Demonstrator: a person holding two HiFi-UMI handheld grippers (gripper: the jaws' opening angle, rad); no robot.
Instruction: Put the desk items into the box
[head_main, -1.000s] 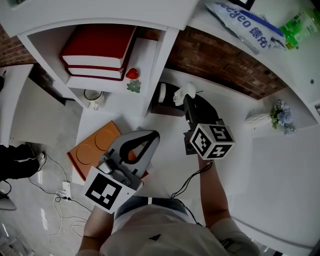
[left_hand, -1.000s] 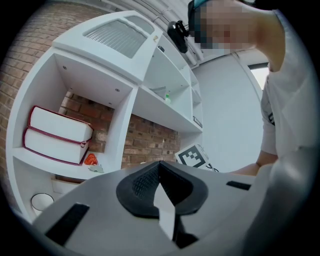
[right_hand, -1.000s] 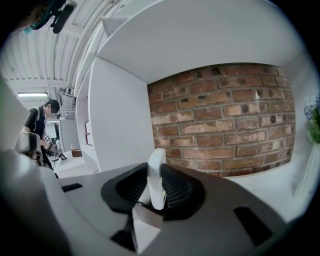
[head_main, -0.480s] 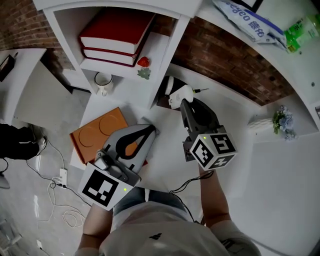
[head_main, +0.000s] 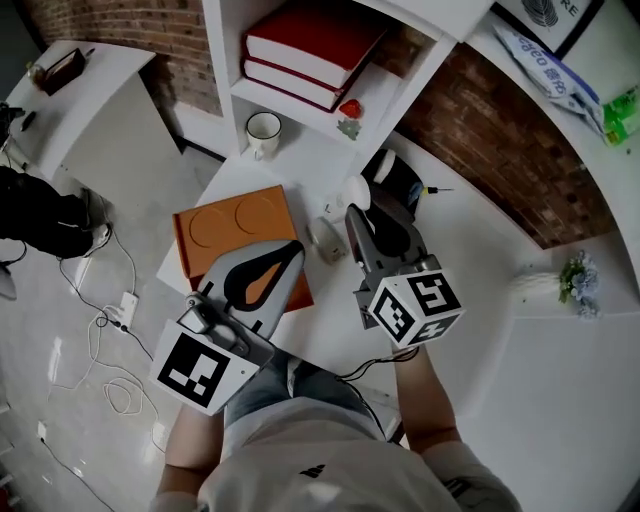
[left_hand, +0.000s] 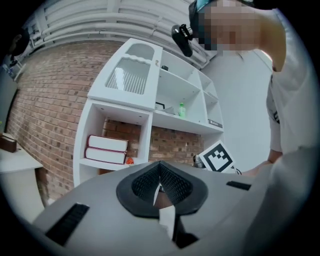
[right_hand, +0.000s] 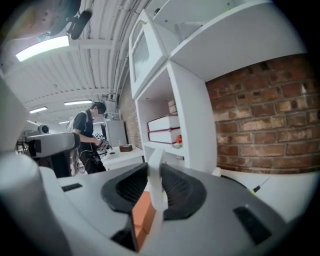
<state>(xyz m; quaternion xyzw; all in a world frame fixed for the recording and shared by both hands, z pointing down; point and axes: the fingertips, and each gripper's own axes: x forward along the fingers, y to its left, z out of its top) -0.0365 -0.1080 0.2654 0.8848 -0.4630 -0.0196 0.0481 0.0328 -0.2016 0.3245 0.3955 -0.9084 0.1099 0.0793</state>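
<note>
An orange box (head_main: 232, 232) with two round hollows lies on the white desk (head_main: 300, 170). My right gripper (head_main: 356, 207) hangs just right of the box, shut on a thin white item (head_main: 357, 188). In the right gripper view that white item (right_hand: 156, 185) stands edge-on between the pads (right_hand: 175, 187), with the orange box (right_hand: 142, 214) below. My left gripper (head_main: 293, 250) hovers over the box's near right corner with its fingertips together and nothing in them. In the left gripper view, my left gripper (left_hand: 160, 167) points level at the shelf.
A small white round object (head_main: 327, 240) lies between the box and my right gripper. A black item (head_main: 398, 180) stands behind it by the brick wall. The shelf unit holds a mug (head_main: 263, 128), red books (head_main: 315, 45) and a strawberry figure (head_main: 350, 108). Cables trail on the floor (head_main: 110, 330).
Both grippers have swung left along the desk, closer to the orange box. The right one still carries the white item and has left the black item behind.
</note>
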